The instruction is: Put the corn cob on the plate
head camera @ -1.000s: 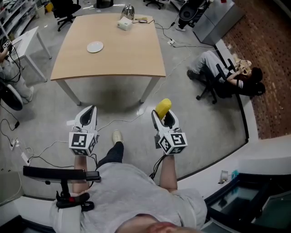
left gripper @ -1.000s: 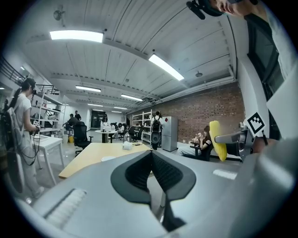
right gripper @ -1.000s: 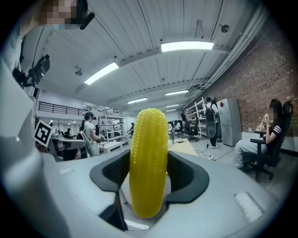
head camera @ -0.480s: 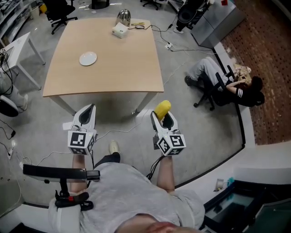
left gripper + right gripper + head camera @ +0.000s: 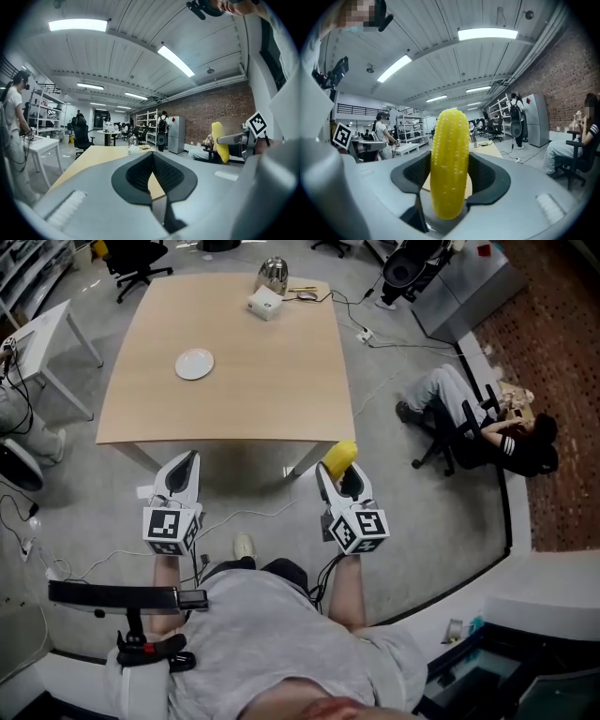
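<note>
Nearest the camera, at 6 o'clock in the head view, is the person's grey shirt (image 5: pixel 272 634), and both forearms reach forward from it over the grey floor (image 5: pixel 422 521). The left gripper (image 5: pixel 191 461), at about 10 o'clock from the shirt, points towards the table; its own view shows the two black pads drawn together at the tips with nothing between them. The right gripper (image 5: pixel 339 471), at about 1 o'clock, is clamped on the corn cob (image 5: pixel 339 456). Its own view shows the yellow cob standing upright between the pads, with its top rising well above them. The cob is off the plate, held in the air just short of the table's near right corner. A light shoe (image 5: pixel 244 546) shows between the two arms, and thin cables (image 5: pixel 94 559) trail over the floor at 9 o'clock. Further out, at 12 o'clock, stands the wooden table (image 5: pixel 272 371). The small white plate (image 5: pixel 194 364) sits on its left half, at about 11 o'clock from the grippers and well apart from the cob. On the table's far edge is a white box (image 5: pixel 265 303), with a shiny metal vessel (image 5: pixel 273 273) just behind it. At 2 o'clock a person sits in an office chair (image 5: pixel 459 432) near the brick-patterned floor. At 10 o'clock stands a white side table (image 5: pixel 47 329).
</note>
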`<action>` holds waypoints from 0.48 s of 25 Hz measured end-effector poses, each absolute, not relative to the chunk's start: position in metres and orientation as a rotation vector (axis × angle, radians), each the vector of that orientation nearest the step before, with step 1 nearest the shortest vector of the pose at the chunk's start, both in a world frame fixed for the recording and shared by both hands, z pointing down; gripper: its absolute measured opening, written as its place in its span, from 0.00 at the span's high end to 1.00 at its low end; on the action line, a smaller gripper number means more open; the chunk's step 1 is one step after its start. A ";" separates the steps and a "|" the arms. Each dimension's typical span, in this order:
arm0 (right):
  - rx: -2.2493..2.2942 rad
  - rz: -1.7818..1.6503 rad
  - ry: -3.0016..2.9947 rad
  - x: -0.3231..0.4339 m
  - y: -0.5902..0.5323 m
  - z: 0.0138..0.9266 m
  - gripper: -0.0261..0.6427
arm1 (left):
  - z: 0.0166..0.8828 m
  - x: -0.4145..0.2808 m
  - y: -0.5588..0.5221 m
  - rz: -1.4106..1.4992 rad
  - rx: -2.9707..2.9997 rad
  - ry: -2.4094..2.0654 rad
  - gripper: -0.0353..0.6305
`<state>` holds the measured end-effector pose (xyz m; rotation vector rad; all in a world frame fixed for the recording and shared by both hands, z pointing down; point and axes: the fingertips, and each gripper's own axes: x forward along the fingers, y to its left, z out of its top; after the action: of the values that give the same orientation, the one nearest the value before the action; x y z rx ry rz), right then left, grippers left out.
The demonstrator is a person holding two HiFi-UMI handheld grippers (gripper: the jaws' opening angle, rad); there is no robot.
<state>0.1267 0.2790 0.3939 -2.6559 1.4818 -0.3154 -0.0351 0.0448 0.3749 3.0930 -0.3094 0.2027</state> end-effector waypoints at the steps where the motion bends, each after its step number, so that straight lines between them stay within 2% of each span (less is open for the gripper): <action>1: -2.650 -0.319 1.493 0.128 0.276 0.394 0.59 | 0.375 -0.036 0.043 0.203 3.092 -0.323 0.92; 12: -2.580 -0.320 1.661 0.148 0.220 0.396 0.59 | 0.378 -0.057 0.004 0.166 3.050 -0.553 0.92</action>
<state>0.1482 0.2203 0.3963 -2.5801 1.6614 -0.3198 -0.0566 0.0037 0.3784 3.0504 -0.5525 0.1656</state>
